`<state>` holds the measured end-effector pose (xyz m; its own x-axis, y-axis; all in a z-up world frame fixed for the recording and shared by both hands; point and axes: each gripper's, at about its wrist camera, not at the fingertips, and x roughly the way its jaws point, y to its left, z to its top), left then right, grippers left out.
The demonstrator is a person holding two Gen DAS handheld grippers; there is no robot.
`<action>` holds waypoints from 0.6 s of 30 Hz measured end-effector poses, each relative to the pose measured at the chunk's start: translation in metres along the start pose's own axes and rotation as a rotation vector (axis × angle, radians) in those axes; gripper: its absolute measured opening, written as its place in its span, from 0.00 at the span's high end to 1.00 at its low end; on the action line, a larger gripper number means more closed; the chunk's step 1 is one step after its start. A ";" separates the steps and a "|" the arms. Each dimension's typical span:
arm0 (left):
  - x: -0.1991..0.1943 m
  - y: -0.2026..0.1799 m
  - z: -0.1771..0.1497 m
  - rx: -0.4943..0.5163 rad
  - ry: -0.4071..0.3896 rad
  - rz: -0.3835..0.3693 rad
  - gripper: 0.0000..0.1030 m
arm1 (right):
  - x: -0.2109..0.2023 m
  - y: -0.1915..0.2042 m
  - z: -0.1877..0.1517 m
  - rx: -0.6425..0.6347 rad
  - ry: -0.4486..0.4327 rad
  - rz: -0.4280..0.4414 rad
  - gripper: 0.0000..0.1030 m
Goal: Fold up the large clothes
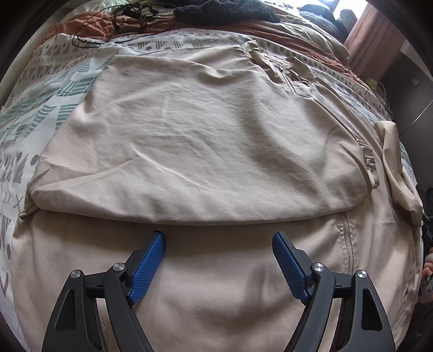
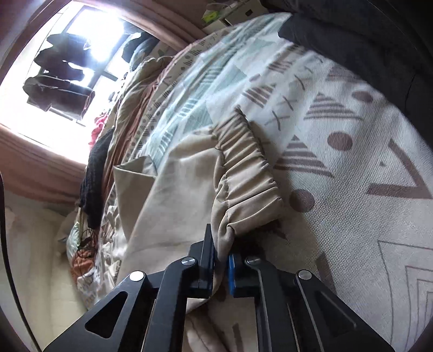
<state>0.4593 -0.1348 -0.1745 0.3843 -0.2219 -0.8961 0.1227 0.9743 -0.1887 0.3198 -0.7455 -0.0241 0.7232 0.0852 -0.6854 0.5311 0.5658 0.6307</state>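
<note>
A large beige garment (image 1: pixel 194 140) lies spread on the patterned bedspread (image 1: pixel 48 108), with its far half folded over the near half along a fold edge (image 1: pixel 216 220). My left gripper (image 1: pixel 218 238) is open and empty, hovering just above the near layer of beige cloth, short of the fold edge. My right gripper (image 2: pixel 222 253) is shut on the garment's gathered elastic hem (image 2: pixel 249 176) and holds it slightly lifted off the bedspread (image 2: pixel 351 168). A zipper and collar part (image 1: pixel 289 78) show at the far right of the garment.
A dark knitted item (image 1: pixel 227 10) and black cables (image 1: pixel 130 19) lie at the far end of the bed on rust-coloured bedding (image 1: pixel 89 24). A pink curtain (image 1: pixel 373 35) and a bright window (image 2: pixel 89 35) stand beyond. The bed edge drops off at the right (image 1: pixel 406 151).
</note>
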 end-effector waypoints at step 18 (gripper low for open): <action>-0.097 0.072 -0.007 -0.117 -0.153 -0.082 0.21 | -0.096 0.262 -0.036 -0.457 -0.119 0.201 0.94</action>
<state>0.4239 -0.0427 -0.1037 0.5134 -0.2954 -0.8057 0.0558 0.9484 -0.3121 0.3738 -0.5753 0.1935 0.8507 0.1506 -0.5037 0.1480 0.8507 0.5044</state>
